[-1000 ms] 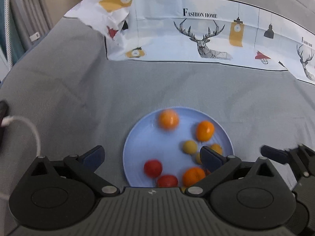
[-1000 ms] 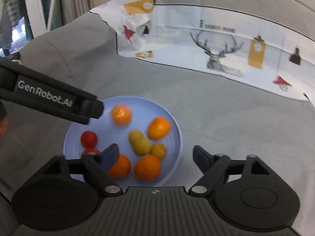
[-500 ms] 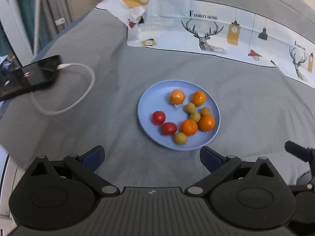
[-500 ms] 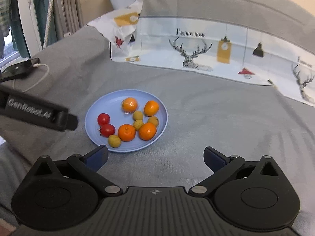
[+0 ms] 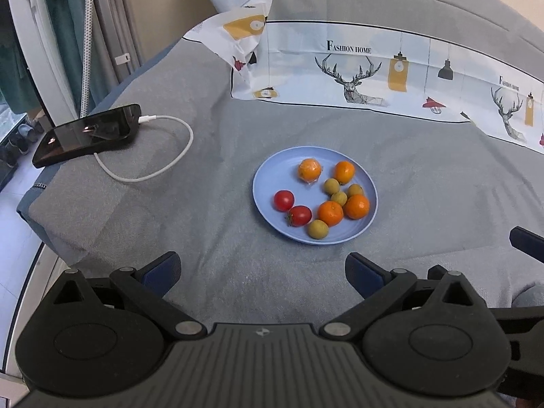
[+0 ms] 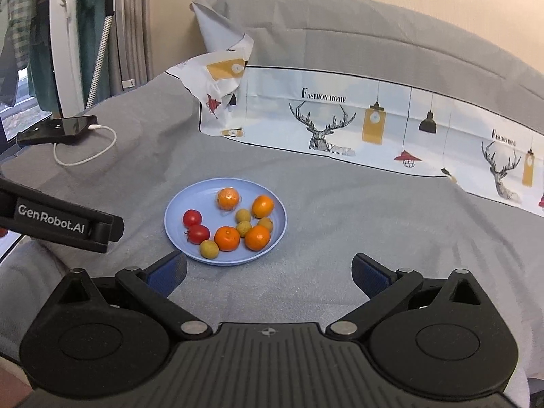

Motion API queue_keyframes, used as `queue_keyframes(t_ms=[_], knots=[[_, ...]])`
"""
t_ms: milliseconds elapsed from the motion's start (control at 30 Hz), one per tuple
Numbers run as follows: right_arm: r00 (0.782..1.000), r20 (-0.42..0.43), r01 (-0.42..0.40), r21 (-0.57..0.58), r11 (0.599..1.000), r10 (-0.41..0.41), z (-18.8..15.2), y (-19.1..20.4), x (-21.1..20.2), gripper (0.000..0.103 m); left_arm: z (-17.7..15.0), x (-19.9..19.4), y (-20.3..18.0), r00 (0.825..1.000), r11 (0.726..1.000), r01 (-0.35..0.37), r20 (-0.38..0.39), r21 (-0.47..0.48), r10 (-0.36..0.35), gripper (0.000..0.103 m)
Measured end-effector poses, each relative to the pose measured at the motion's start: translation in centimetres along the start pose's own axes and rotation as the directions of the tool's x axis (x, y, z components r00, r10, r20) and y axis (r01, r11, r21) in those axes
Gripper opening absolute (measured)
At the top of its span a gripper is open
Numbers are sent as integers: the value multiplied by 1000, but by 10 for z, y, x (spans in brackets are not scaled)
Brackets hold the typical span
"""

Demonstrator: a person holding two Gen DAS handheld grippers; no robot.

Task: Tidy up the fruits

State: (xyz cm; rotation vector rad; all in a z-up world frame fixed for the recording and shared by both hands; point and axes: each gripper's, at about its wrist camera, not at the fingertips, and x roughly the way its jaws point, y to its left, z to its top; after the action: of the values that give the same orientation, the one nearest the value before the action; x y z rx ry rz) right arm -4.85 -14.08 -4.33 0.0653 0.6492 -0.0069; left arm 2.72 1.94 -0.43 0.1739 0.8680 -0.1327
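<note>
Left gripper (image 5: 261, 268): jaws spread wide, nothing between them. Matte black plastic linkages, blue pads on the fingertips (image 5: 159, 268), ribbed grey housing behind. It hangs above the bed (image 5: 142, 210), which is covered in a grey woven blanket, slightly wrinkled.

Right gripper (image 6: 268, 270): same build, jaws also wide apart and holding nothing, above the same grey fabric. In the right wrist view the left gripper's black finger, lettered "GenRobot.AI", pokes in from the left edge, near the plate.

Ahead of both grippers, apart from them: round, shallow, smooth light-blue plate (image 5: 268, 170) flat on the blanket. All the fruit sits on it:
- four glossy mandarins (image 5: 330, 213); the far-left one looks wrapped in clear film
- two smooth red cherry tomatoes (image 5: 284, 200) on the left side, touching or nearly so; the nearer one shows a green calyx
- four small, dull yellow-brown round fruits (image 5: 318, 229), longan-like; three are clustered mid-plate among the mandarins, one is at the near rim

Further out, left: black glossy-screened smartphone (image 5: 88, 134) near the bed edge, white charging cable (image 5: 163, 166) plugged in and looped on the blanket.

Behind the plate: white printed cloth (image 5: 374, 71) with line-drawn deer, lamps and "FASHION HOME" text, its left corner crumpled upward against a grey cushion.
</note>
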Motion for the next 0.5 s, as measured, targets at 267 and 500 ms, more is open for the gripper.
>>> queue_keyframes(t_ms=[267,500], knots=[[1000,22,16,-8,1000,-16,1,0,-6,102,1,0,-3,1000,1000,-12,0,6,12,103],[1000,22,13,-18,1000,-13,2,2,-6,102,1,2,-2,1000,1000,-18,-8,12,18,103]])
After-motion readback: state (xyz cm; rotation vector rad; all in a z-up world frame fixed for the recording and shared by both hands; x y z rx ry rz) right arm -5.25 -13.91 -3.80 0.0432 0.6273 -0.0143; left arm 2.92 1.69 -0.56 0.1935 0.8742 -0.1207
